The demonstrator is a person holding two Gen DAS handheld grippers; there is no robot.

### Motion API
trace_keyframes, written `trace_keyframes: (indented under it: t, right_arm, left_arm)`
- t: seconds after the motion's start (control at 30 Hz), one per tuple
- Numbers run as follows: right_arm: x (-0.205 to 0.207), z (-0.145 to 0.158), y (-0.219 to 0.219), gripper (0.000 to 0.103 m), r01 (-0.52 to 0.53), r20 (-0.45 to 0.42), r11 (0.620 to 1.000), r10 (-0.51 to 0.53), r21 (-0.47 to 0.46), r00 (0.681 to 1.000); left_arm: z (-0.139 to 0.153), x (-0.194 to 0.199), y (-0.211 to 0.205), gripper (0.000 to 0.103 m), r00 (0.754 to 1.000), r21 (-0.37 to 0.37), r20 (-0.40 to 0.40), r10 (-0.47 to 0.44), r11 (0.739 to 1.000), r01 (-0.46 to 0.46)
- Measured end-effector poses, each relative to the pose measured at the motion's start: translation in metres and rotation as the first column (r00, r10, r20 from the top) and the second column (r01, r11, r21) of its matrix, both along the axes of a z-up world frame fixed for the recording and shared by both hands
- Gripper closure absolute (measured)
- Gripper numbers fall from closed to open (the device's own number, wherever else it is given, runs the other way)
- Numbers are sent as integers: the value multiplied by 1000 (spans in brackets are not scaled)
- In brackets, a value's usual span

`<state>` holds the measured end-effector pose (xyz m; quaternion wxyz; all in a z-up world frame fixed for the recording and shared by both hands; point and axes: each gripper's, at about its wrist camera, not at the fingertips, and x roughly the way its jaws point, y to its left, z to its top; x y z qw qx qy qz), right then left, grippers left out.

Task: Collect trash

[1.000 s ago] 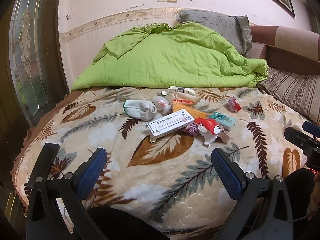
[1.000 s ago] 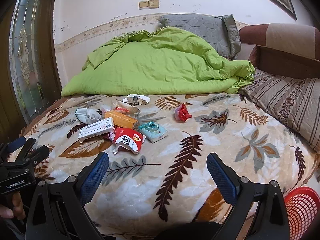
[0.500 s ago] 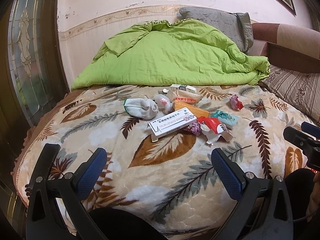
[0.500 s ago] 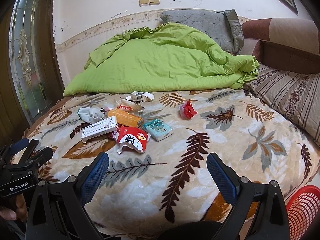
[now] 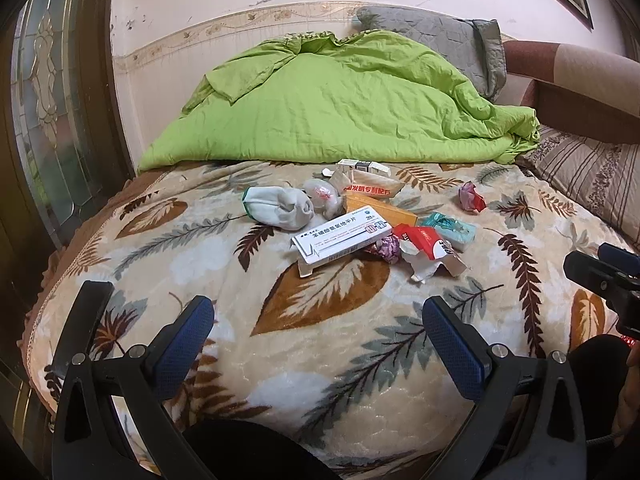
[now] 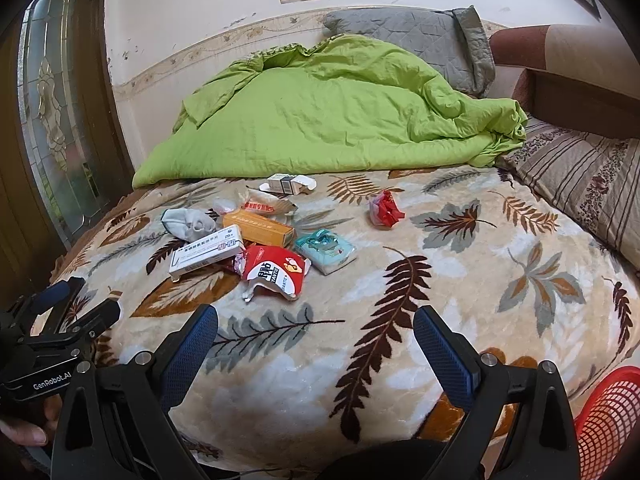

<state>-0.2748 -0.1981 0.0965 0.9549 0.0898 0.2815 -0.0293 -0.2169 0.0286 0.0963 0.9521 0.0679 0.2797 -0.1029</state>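
Both cameras have crept a little closer to the bed (image 5: 168,264) over the last second, so the litter sits slightly larger and nearer in each view, though nothing on the blanket has shifted. Each hand-held gripper is spread wide with nothing between its pads: the left hand-held gripper (image 5: 318,340) and the right hand-held gripper (image 6: 316,350) hover over the near edge of the bed, well short of the pile. That pile lies mid-bed, ahead of both: a white medicine box (image 5: 341,239) nearest the left one, its long axis slanting from near-left to far-right, touching an orange box (image 6: 258,231) behind it, with a red snack wrapper (image 6: 276,274) and a teal tissue pack (image 6: 326,251) to its right. A crumpled red wrapper (image 6: 385,209) lies apart, farther right. The red basket (image 6: 608,420) shows at the near right, beside the right hand-held gripper. Judging by this, the left side is better placed for the white box, straight ahead of it, while the right suits the snack wrapper.
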Motion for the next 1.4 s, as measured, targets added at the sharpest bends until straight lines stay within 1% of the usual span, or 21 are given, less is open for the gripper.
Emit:
trace_keyframes:
  t: [0.1, 0.27, 0.33, 0.4, 0.53, 0.63, 0.73, 0.8, 0.83, 0.9, 0.97, 1.03, 1.13, 1.2, 1.23, 1.27, 1.3, 1.33, 1.37, 1.4]
  right_arm:
    - [0, 0, 0, 3, 3, -4, 1000, -3, 1, 1000]
    - [2, 1, -4, 3, -2, -7, 999, 2, 47, 1000]
    - [8, -6, -3, 3, -7, -34, 999, 8, 47, 999]
    - [15, -15, -1, 3, -17, -76, 999, 20, 44, 997]
    - [18, -15, 2, 3, -50, -79, 997, 55, 60, 995]
    - [29, -18, 5, 4, -75, -110, 995, 82, 64, 991]
    - [50, -26, 9, 8, -109, -174, 990, 124, 90, 977]
    - [67, -31, 14, 9, -137, -210, 983, 160, 119, 964]
    - [73, -33, 15, 9, -145, -223, 980, 173, 135, 960]
    - [92, -36, 18, 9, -152, -242, 972, 193, 178, 951]
    - [114, -39, 20, 9, -145, -259, 967, 198, 210, 945]
    - [134, -43, 21, 9, -126, -282, 967, 187, 221, 941]
    - [160, -54, 24, 9, -110, -335, 970, 180, 217, 925]
    - [174, -65, 24, 9, -95, -377, 967, 182, 238, 908]
    - [179, -69, 23, 12, -85, -394, 966, 178, 242, 902]
    - [182, -75, 22, 23, -65, -418, 966, 167, 249, 893]
    - [183, -78, 20, 30, -54, -429, 966, 163, 255, 889]
    - [182, -77, 18, 41, -49, -422, 968, 153, 247, 894]
    - [178, -74, 16, 46, -47, -407, 967, 149, 250, 901]
    - [175, -73, 12, 48, -47, -394, 962, 155, 270, 906]
  left_arm:
    - [0, 0, 1, 0, 1000, -3, -1, 0, 1000, 0]
    - [0, 0, 1, 0, 1000, 2, -2, -2, 1000, 2]
    - [1, 0, 2, 0, 1000, 0, -8, -8, 1000, 8]
    - [1, 2, 4, 0, 999, -14, -28, -25, 1000, 25]
    - [1, 14, 9, 0, 996, -48, -64, -56, 997, 53]
    - [0, 23, 11, 0, 993, -61, -86, -82, 995, 77]
    - [-2, 33, 16, 0, 990, -77, -106, -97, 993, 89]
    - [-3, 42, 22, 2, 986, -96, -126, -107, 991, 95]
    - [-3, 46, 24, 3, 985, -104, -137, -109, 990, 95]
    - [-1, 59, 30, 10, 979, -133, -163, -123, 986, 102]
    - [1, 74, 34, 14, 970, -167, -194, -147, 979, 115]
    - [1, 86, 35, 15, 966, -166, -203, -160, 978, 127]
    - [-2, 106, 29, 15, 953, -136, -228, -197, 976, 170]
    - [-6, 122, 22, 15, 933, -129, -256, -253, 965, 226]
    - [-8, 127, 20, 15, 932, -117, -259, -254, 966, 231]
    - [-8, 134, 17, 15, 933, -105, -256, -255, 966, 235]
    - [-9, 139, 14, 15, 926, -107, -262, -273, 961, 253]
    - [-11, 145, 9, 15, 914, -107, -279, -294, 955, 275]
    - [-12, 150, 6, 15, 911, -102, -285, -299, 954, 281]
    - [-13, 154, 3, 15, 907, -100, -285, -310, 951, 293]
